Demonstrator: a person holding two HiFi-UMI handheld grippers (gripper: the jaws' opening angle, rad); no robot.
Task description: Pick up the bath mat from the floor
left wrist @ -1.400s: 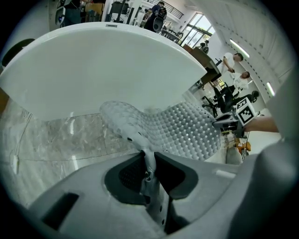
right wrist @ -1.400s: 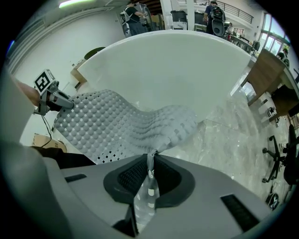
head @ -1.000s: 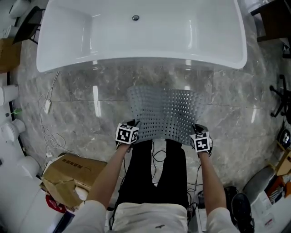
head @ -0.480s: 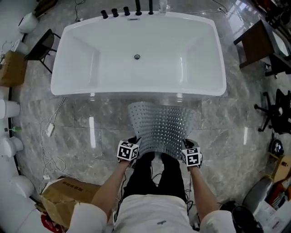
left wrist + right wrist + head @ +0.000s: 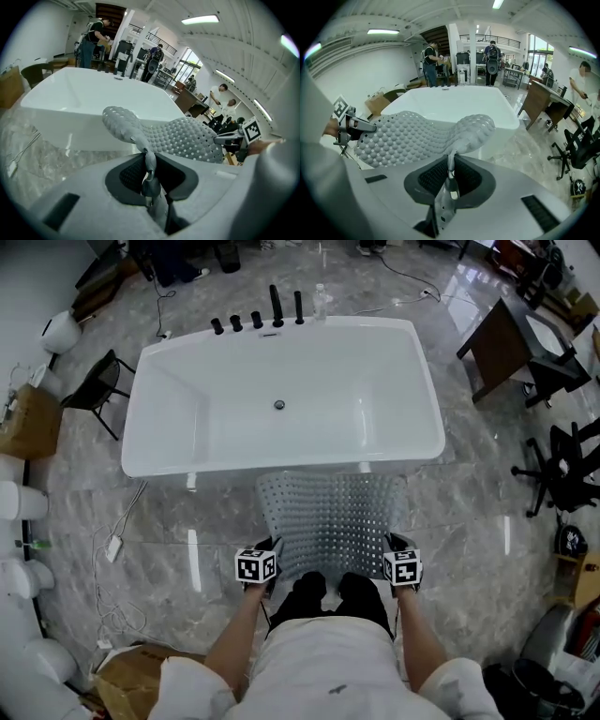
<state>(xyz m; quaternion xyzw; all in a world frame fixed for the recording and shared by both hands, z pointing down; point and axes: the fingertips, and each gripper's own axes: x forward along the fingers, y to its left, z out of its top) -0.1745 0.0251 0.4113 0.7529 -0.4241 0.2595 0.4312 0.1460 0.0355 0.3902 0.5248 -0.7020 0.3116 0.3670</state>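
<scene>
The grey perforated bath mat (image 5: 331, 521) hangs stretched between my two grippers, lifted off the marble floor in front of the white bathtub (image 5: 281, 395). My left gripper (image 5: 266, 559) is shut on the mat's near left corner; in the left gripper view the mat (image 5: 178, 136) runs from the jaws toward the other gripper (image 5: 236, 138). My right gripper (image 5: 394, 557) is shut on the near right corner, and in the right gripper view the mat (image 5: 417, 133) spreads left from the closed jaws. The far edge of the mat curls upward.
The bathtub stands just beyond the mat with black taps (image 5: 258, 317) at its far rim. A cardboard box (image 5: 122, 681) lies at lower left, white cables (image 5: 117, 549) trail on the floor at left, and office chairs (image 5: 562, 465) and a dark desk (image 5: 511, 343) stand at right. People stand far behind the tub.
Both grippers have risen with the mat, which now hangs higher and looks smaller against the floor. The whole tub has come into view as the head rose.
</scene>
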